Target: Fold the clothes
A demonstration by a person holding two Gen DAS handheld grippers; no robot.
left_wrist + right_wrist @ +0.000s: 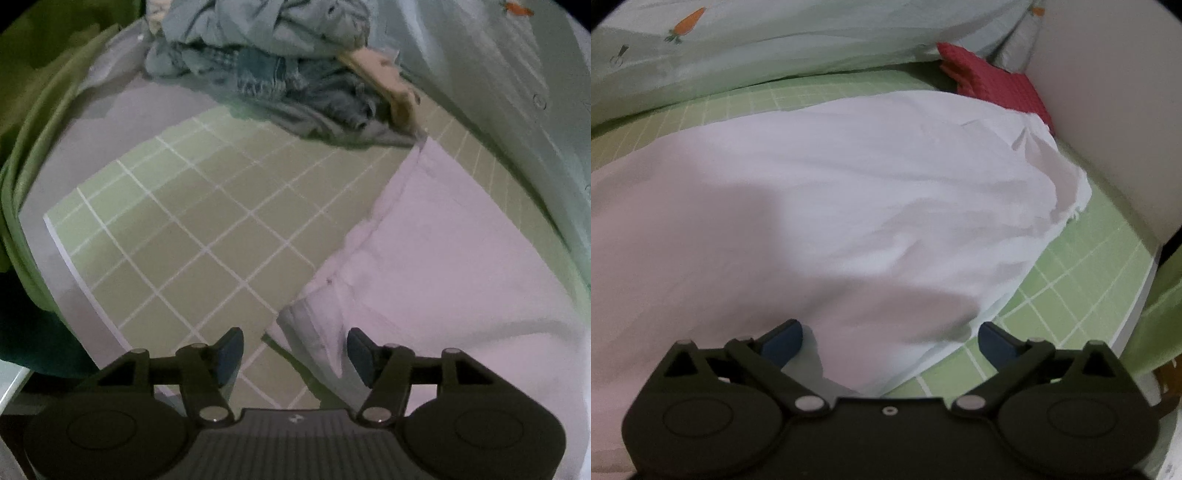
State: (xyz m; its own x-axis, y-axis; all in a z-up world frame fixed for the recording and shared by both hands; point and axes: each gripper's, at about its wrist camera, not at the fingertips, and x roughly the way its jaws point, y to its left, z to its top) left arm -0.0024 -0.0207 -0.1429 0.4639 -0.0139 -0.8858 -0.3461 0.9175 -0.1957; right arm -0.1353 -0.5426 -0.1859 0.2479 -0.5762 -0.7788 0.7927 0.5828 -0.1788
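Observation:
A white garment (436,251) lies spread on a green grid mat (192,221). In the left wrist view my left gripper (294,356) is open, its fingertips just above the garment's near hemmed corner, nothing held. In the right wrist view the same white garment (849,192) covers most of the mat (1071,280). My right gripper (890,343) is open over the garment's near edge, with cloth lying between the jaws but not pinched.
A heap of blue-grey clothes and jeans (266,66) lies at the far end of the mat beside a wooden piece (388,81). A carrot-print quilt (757,48) runs along the back. A red folded cloth (993,77) sits by a white wall (1108,110). The mat's edge (1134,317) is at right.

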